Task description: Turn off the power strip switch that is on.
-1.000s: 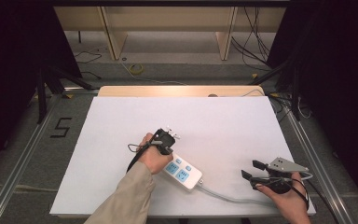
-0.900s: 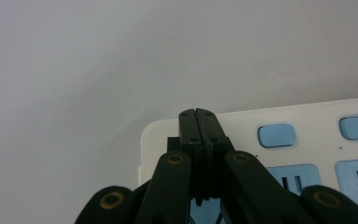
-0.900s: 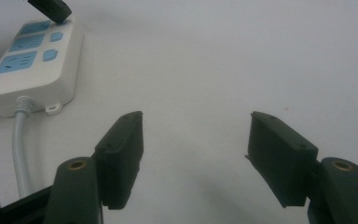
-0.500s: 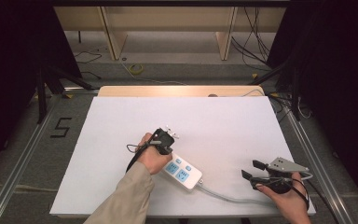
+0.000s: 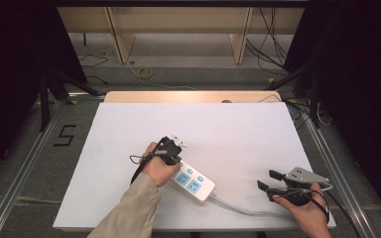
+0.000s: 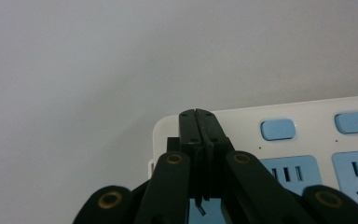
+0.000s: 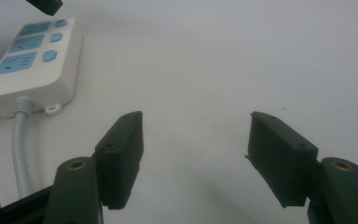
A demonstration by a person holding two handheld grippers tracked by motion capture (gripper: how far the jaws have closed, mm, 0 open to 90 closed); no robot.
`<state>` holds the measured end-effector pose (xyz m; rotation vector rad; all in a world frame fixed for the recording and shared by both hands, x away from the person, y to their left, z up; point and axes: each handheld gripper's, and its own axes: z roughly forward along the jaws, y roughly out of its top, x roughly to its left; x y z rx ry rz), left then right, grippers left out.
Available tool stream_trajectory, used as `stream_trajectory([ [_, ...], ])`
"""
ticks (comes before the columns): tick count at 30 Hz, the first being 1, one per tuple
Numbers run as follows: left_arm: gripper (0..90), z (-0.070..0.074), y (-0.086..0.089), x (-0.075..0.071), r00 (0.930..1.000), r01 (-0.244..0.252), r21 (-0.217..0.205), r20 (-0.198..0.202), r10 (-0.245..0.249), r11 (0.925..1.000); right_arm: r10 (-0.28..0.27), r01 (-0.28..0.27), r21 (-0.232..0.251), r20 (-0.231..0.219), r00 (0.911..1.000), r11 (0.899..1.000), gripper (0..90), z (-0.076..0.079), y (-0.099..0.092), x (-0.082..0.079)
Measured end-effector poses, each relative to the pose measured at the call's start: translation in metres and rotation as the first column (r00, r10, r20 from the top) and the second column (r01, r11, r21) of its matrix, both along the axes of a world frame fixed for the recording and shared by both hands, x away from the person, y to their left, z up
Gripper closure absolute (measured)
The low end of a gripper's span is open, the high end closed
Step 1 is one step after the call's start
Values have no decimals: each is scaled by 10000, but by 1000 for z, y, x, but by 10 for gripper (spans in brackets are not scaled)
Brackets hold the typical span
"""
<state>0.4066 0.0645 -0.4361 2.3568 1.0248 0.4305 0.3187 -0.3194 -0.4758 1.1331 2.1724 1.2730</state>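
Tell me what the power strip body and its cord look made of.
Power strip: apparently hard moulded plastic, smooth white, with matte blue socket faces and buttons. Cord: probably flexible rubbery or PVC sheath, pale grey, judging by its ribbed strain relief and gentle bend.

A big white desk (image 5: pixel 228 129) fills the middle. A white power strip (image 5: pixel 194 182) with blue sockets lies flat on it, near the 6 o'clock edge. Its grey cord (image 5: pixel 238 208) runs along the desk toward 4 o'clock.
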Motion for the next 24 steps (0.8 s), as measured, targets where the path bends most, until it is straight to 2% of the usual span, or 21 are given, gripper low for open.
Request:
stream_trajectory([
  [1,859,1,1,-1,10000,-37,-103,73,38,9999,1,-1,-3,-2,10000,10000,366,0,0,0],
  [5,848,6,8,-5,9991,9,-274,425,2,9996,17,-17,-3,6,10000,10000,366,0,0,0],
  [14,768,9,28,-15,9966,120,-849,823,-50,9963,17,-17,14,35,10000,10000,366,1,0,0],
  [19,659,7,43,-21,9955,66,-1164,942,45,9932,58,-58,-12,23,10000,10000,366,0,0,0],
  [22,587,4,53,-24,9939,177,-1121,1097,-53,9935,74,-74,-9,22,10000,10000,366,0,0,0],
  [24,531,1,59,-27,9929,15,-1153,1183,122,9933,91,-91,-21,16,10000,10000,366,0,1,0],
])
